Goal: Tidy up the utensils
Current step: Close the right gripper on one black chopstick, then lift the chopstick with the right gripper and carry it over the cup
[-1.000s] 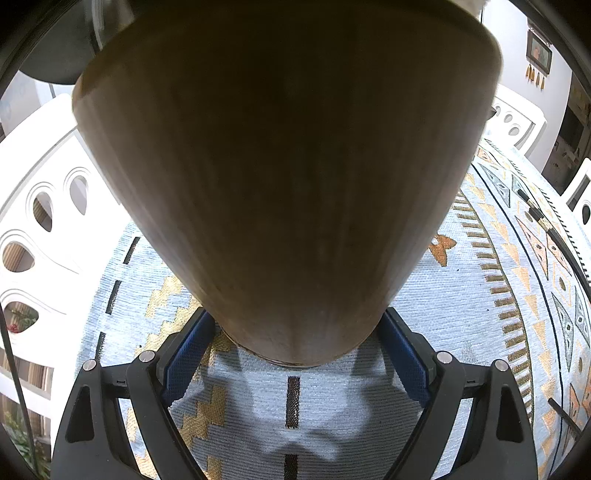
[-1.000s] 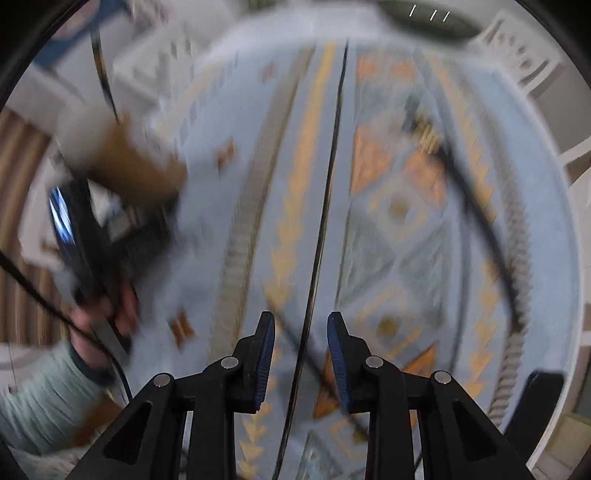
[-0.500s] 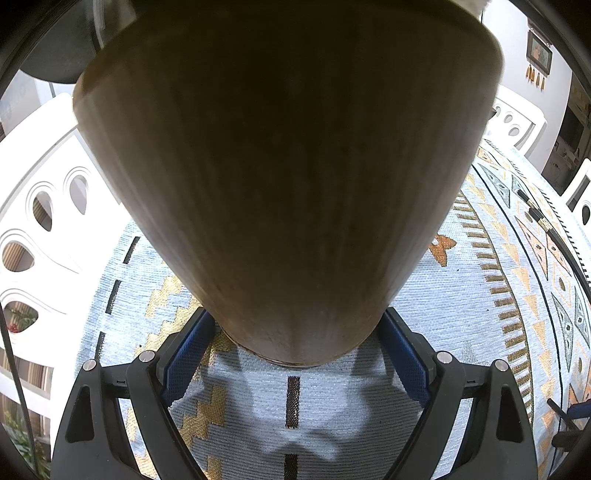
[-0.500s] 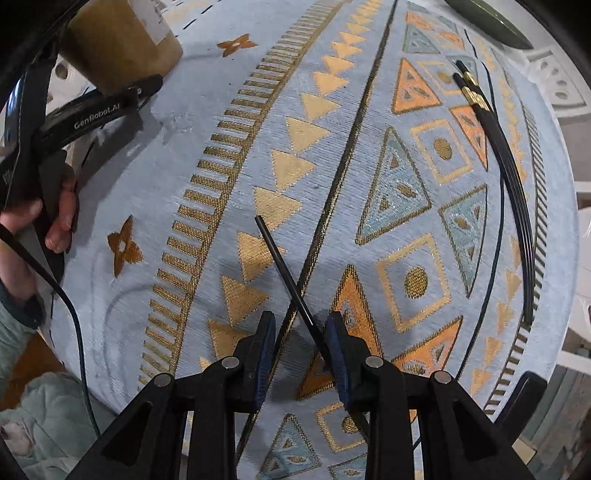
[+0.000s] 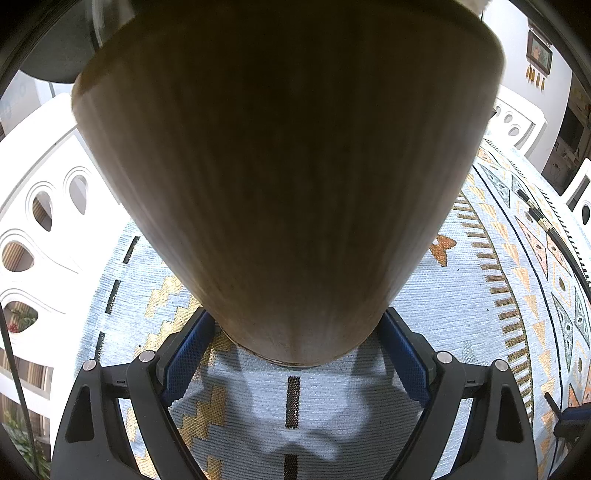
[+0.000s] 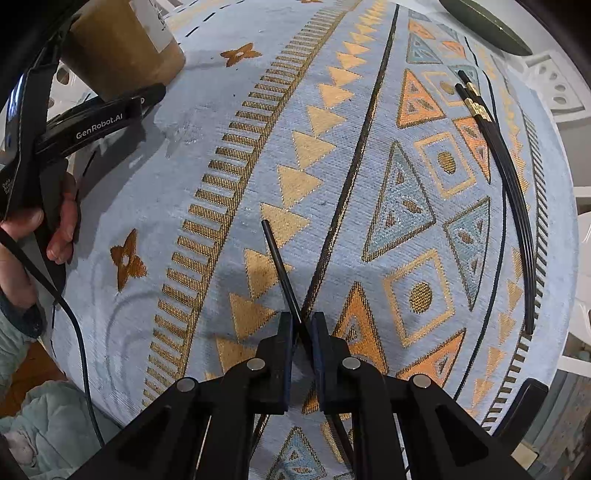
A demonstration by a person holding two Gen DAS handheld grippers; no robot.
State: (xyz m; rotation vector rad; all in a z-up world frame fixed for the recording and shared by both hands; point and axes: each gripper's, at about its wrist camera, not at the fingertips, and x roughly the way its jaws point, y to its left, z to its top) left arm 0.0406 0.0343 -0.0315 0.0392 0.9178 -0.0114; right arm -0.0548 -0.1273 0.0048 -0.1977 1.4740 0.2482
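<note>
Left wrist view: the left gripper [image 5: 295, 354] angles down at the worktop [image 5: 461, 306], clamped around the wooden cup [image 5: 288, 177] standing there. Right wrist view: the right gripper [image 6: 302, 325] points straight down, jaws closing on a black chopstick [image 6: 280, 269]; more chopsticks [image 6: 506, 173] lie far right.

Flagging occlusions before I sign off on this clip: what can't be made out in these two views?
- Left wrist view: the wooden holder fills the frame, so its opening and contents are hidden, its top cut off by the edge.
- Right wrist view: the single chopstick runs under the closing right gripper, so its lower end is hidden.
- Right wrist view: the dark green object is cut off at the top edge; what it is can't be told.
</note>
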